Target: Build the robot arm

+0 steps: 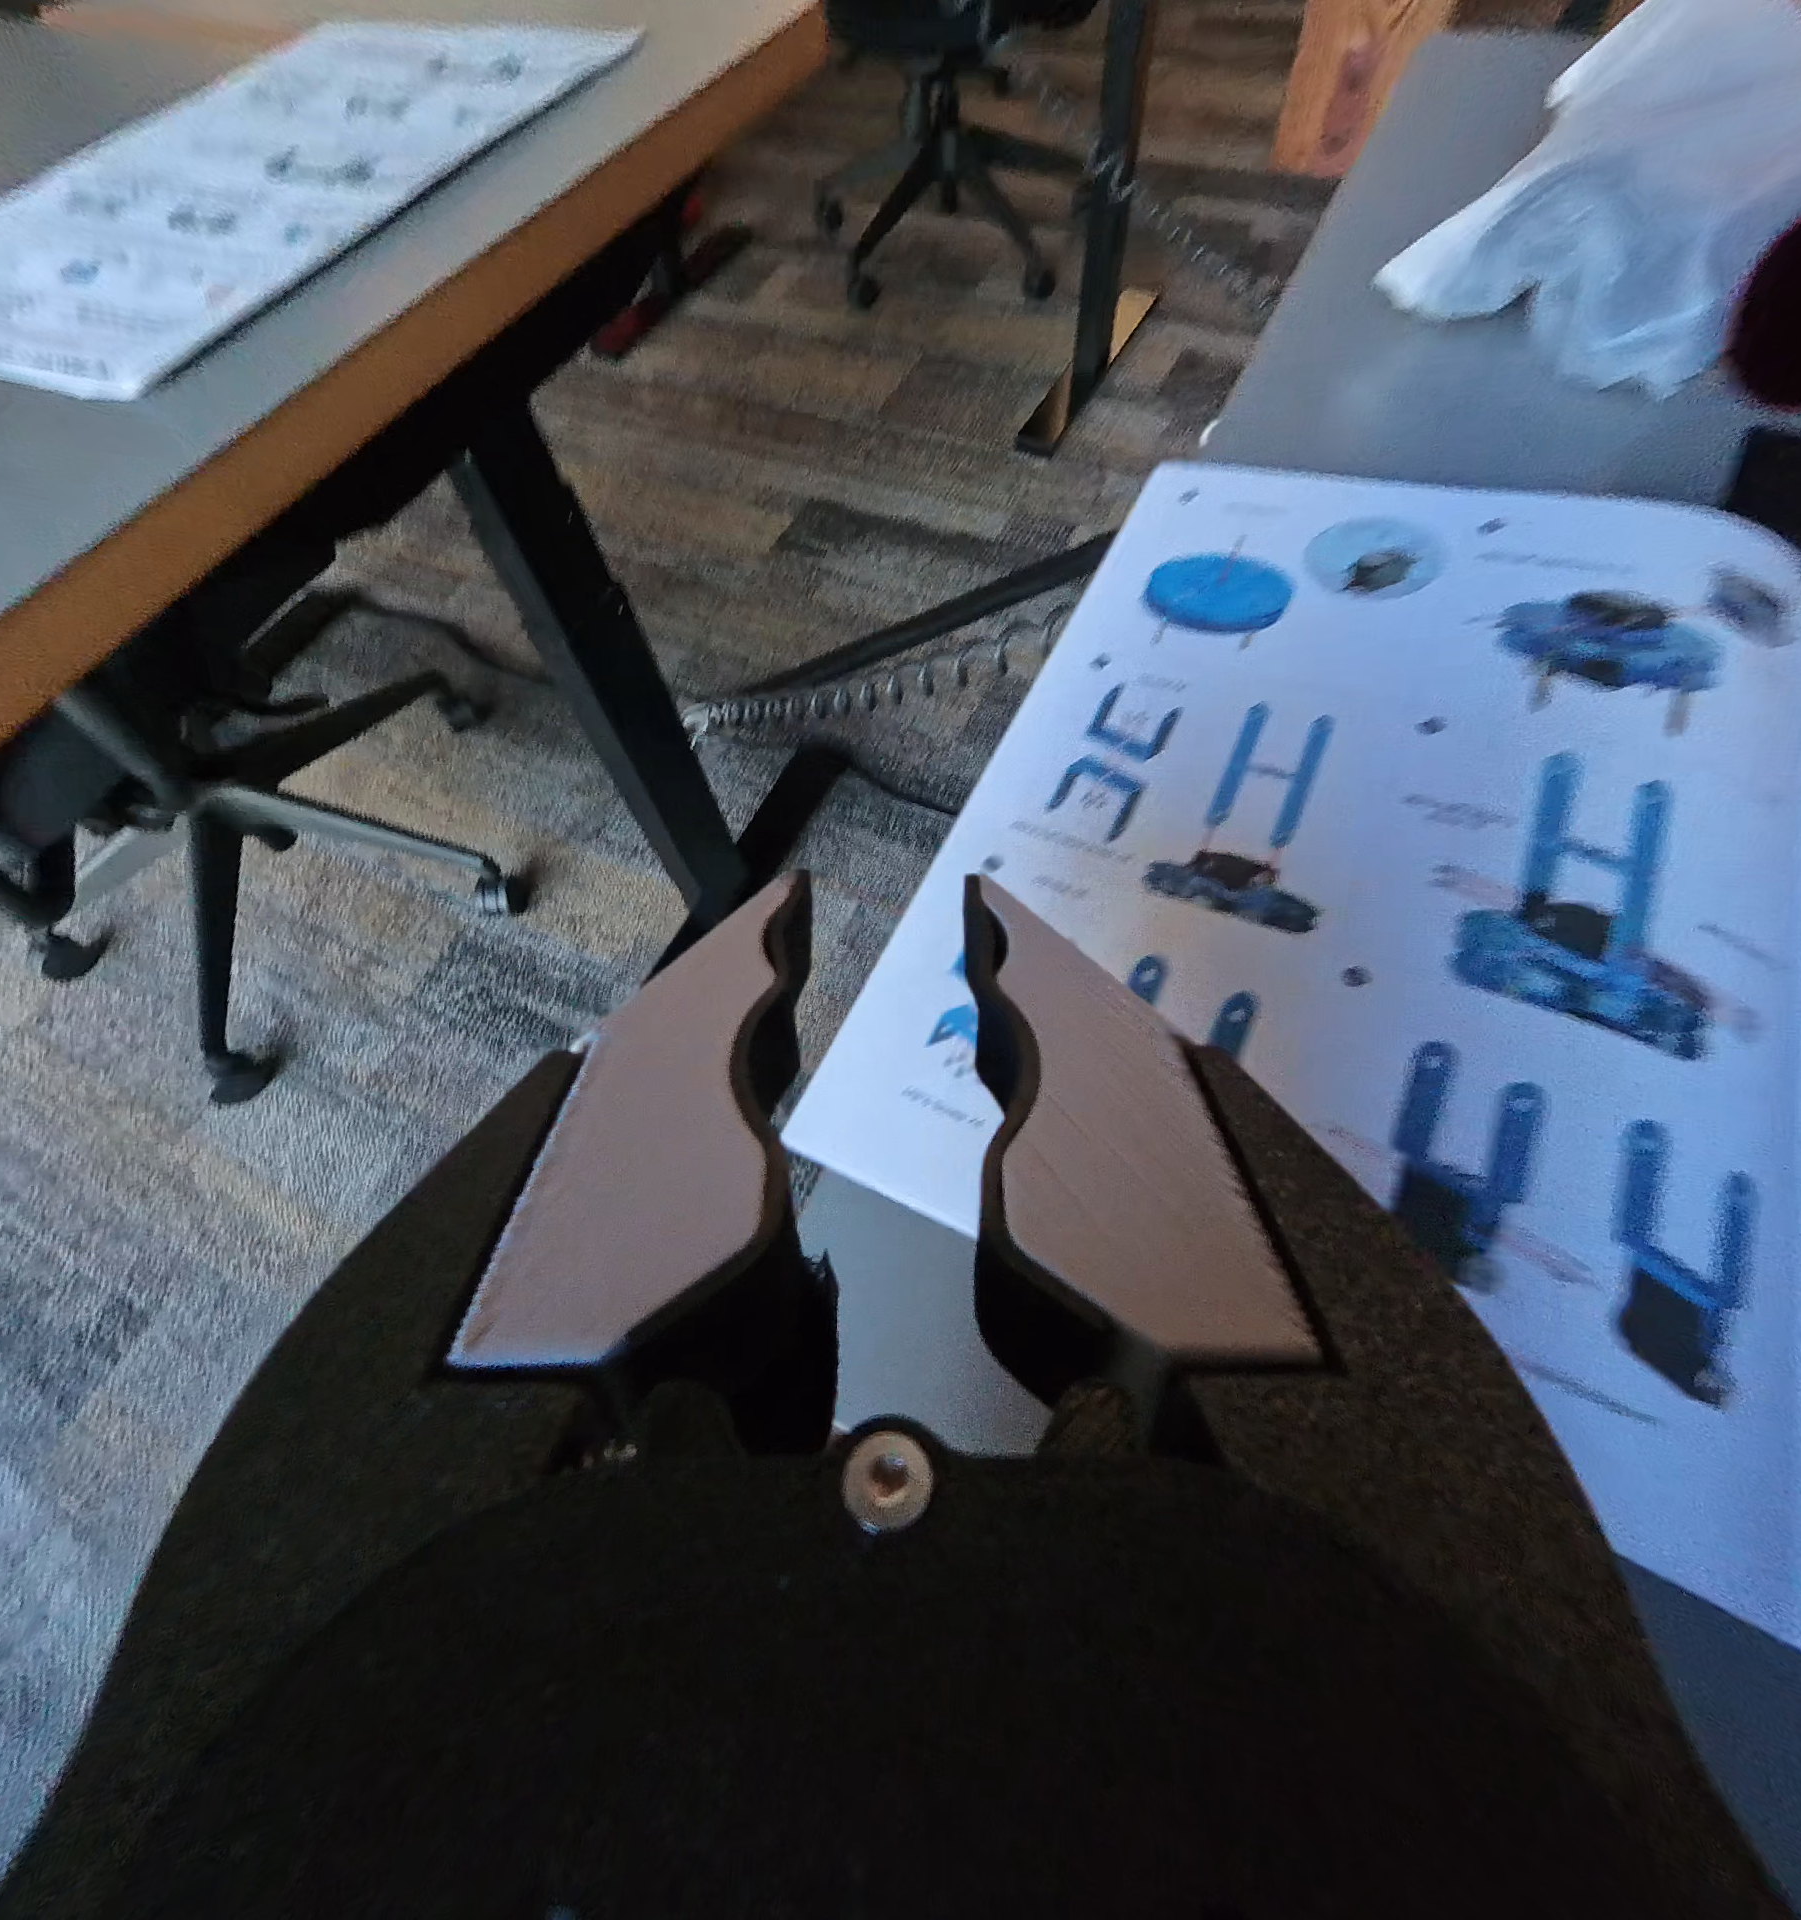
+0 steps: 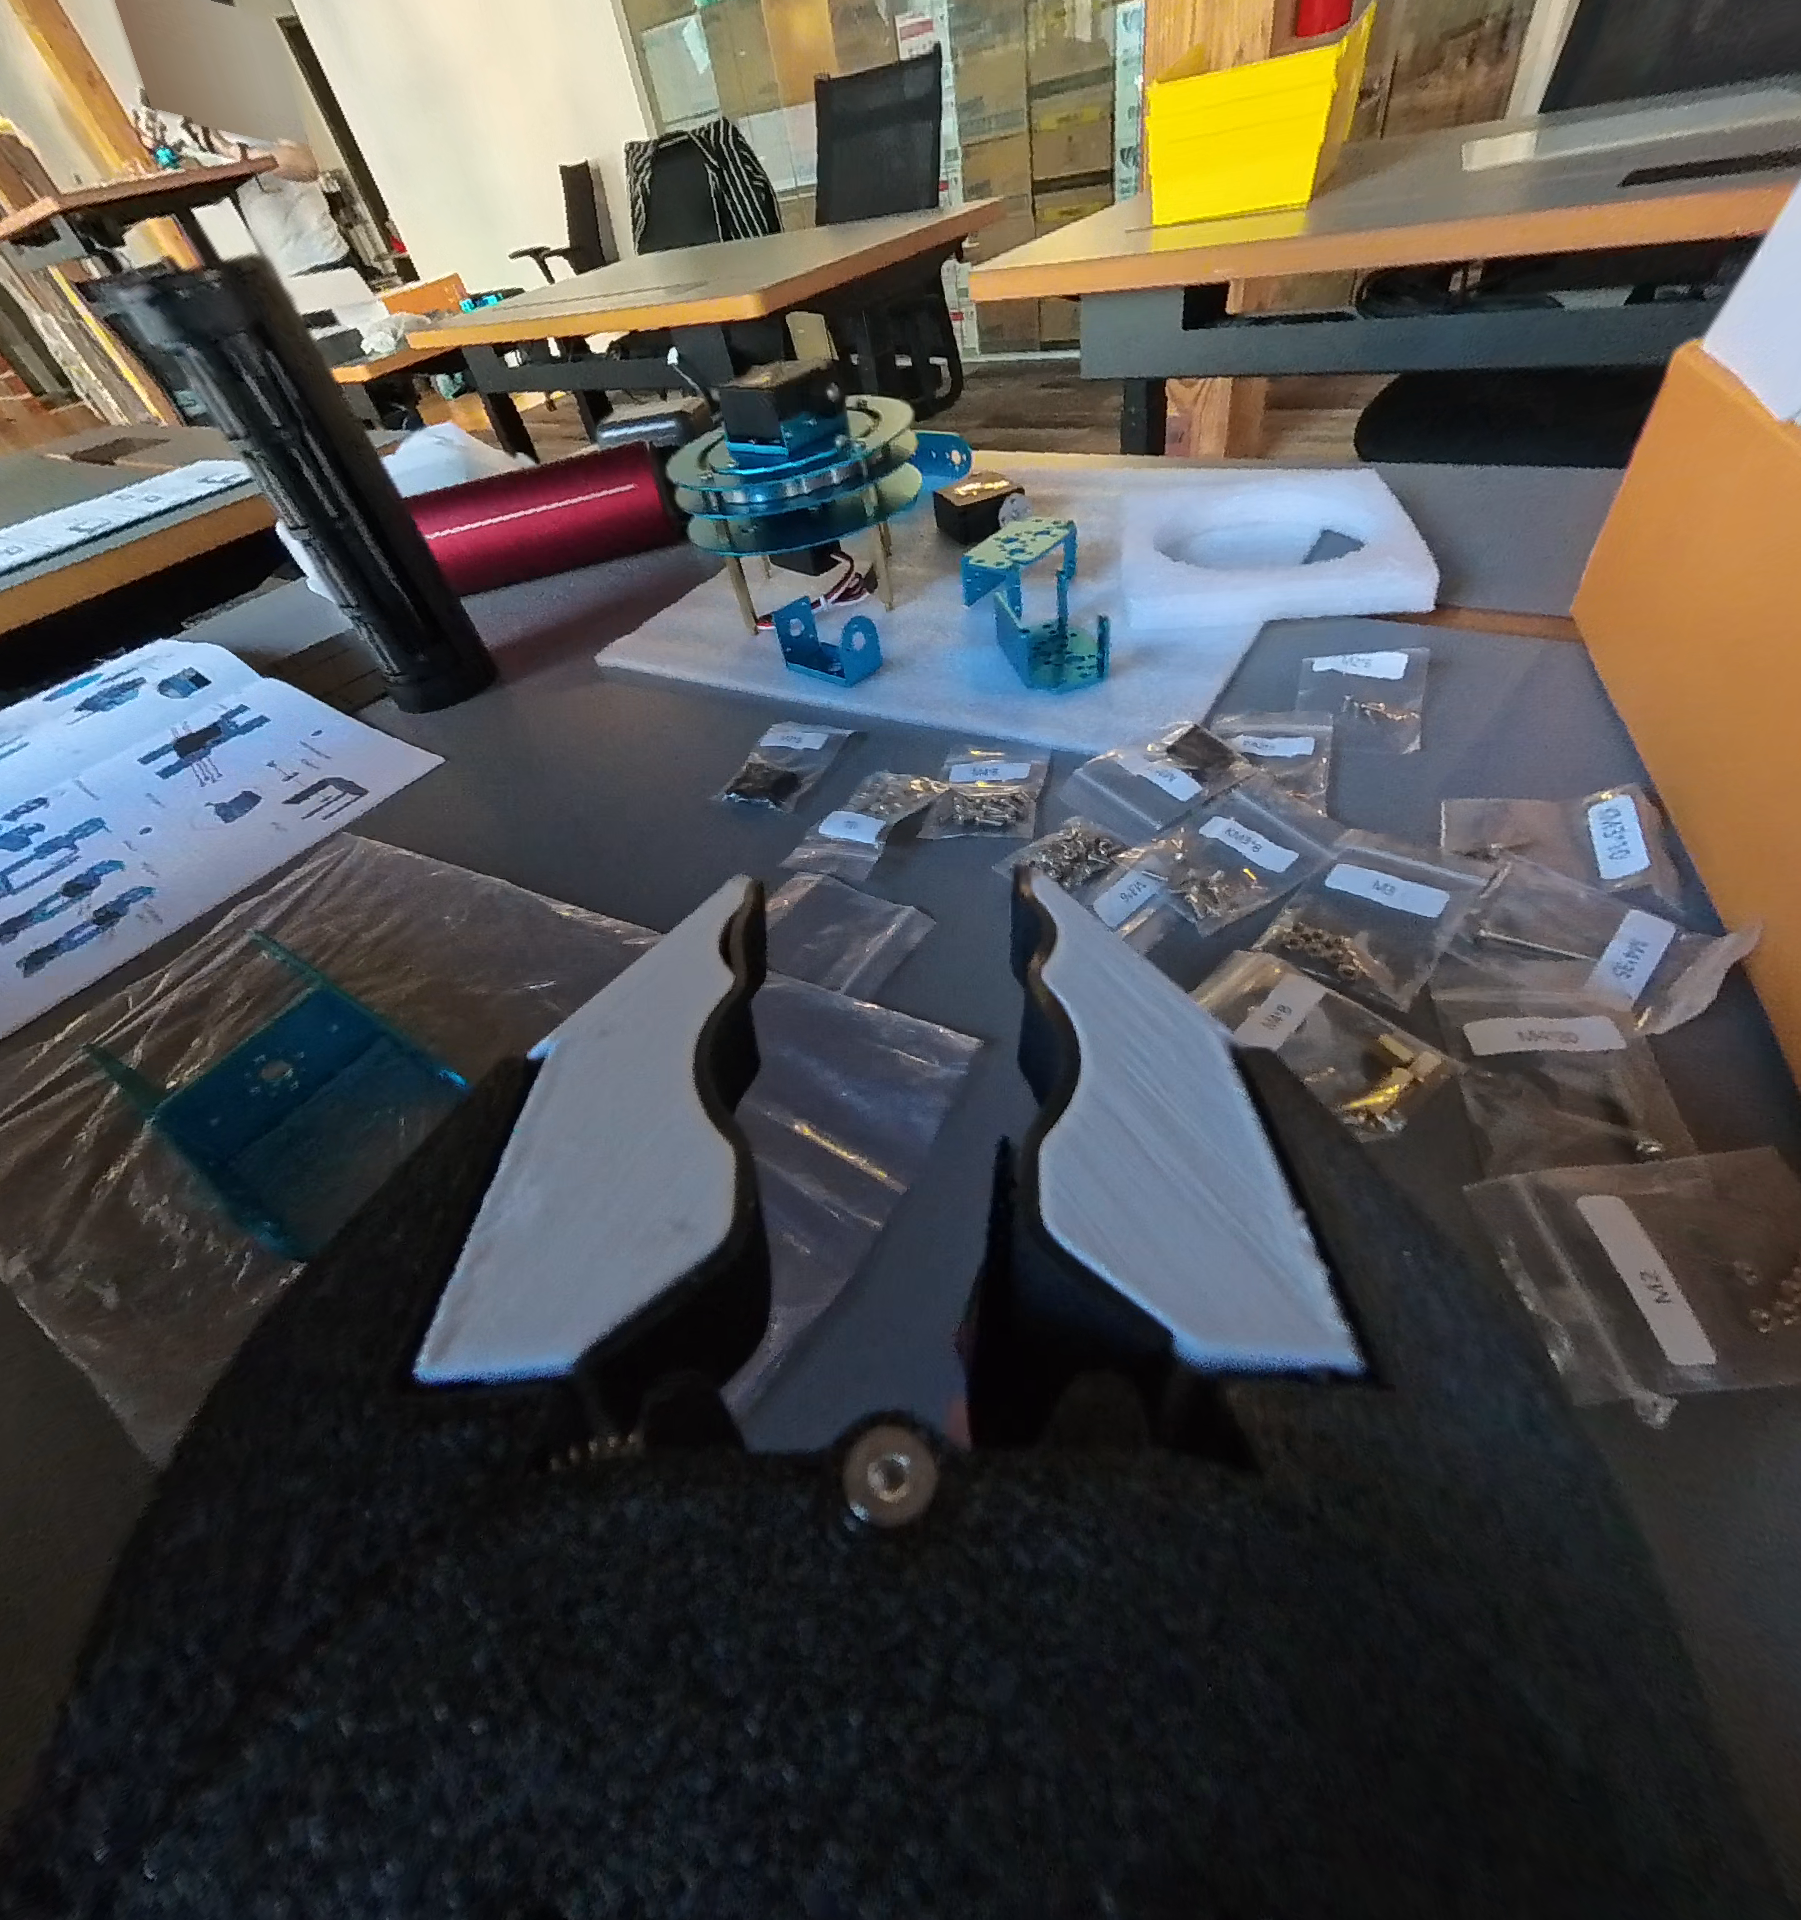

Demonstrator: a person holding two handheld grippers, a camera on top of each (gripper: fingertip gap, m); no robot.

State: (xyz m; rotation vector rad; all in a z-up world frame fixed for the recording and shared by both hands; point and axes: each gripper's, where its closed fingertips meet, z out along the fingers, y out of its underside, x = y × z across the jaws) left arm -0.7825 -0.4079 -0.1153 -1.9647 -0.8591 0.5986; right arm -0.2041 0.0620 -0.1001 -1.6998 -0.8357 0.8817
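My left gripper (image 1: 885,904) is open and empty, over the near left corner of an open instruction booklet (image 1: 1395,935) that lies on a grey table (image 1: 1447,343). My right gripper (image 2: 888,914) is open and empty, low over clear plastic bags (image 2: 854,1049) on the dark table (image 2: 584,769). Several small bags of screws (image 2: 1384,914) lie just ahead and to its right. A blue bracket in a plastic bag (image 2: 293,1101) lies to its left. A blue round turntable assembly (image 2: 792,478) and blue brackets (image 2: 1041,613) stand on a white foam sheet (image 2: 906,675) farther ahead.
A black cylinder (image 2: 356,520) and a maroon tube (image 2: 543,520) stand at the far left. An orange box (image 2: 1727,665) walls the right side. The booklet (image 2: 127,821) lies at left. In the left wrist view, carpet floor, office chairs (image 1: 252,769) and another desk (image 1: 356,343) lie beyond the table edge. One gripper's finger ends stand about 75 centimetres off the other's.
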